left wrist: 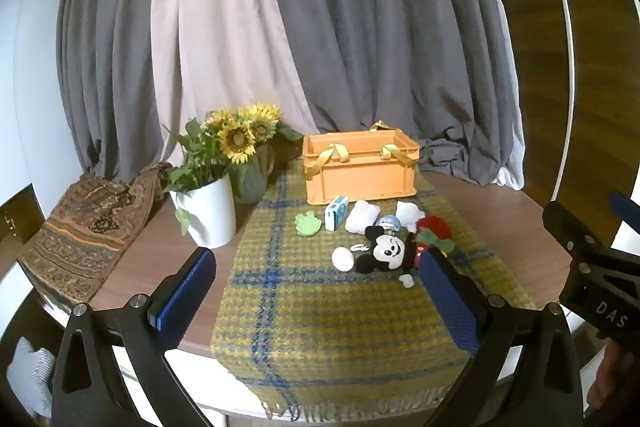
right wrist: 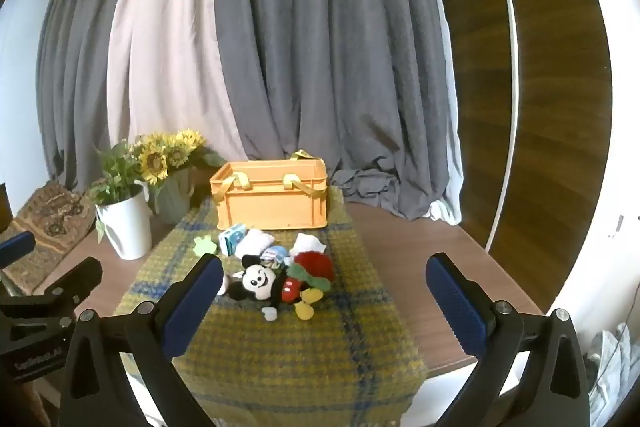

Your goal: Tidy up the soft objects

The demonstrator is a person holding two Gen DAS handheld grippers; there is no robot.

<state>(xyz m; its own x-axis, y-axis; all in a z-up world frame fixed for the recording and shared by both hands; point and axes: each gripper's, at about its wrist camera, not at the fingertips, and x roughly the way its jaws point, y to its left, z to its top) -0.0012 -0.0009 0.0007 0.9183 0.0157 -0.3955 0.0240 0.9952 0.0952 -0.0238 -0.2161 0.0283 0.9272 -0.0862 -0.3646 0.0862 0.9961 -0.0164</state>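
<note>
Mickey plush among white egg, bottle, orange crate behind; both grippers' fingers wide.

We take this for a home: long grey curtains, a plaid cloth over the round worktop, sunflowers, and a wood floor.

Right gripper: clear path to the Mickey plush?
Probably yes. The right gripper is open, and the Mickey plush lies uncovered on the plaid cloth just ahead, between its fingers.
</note>
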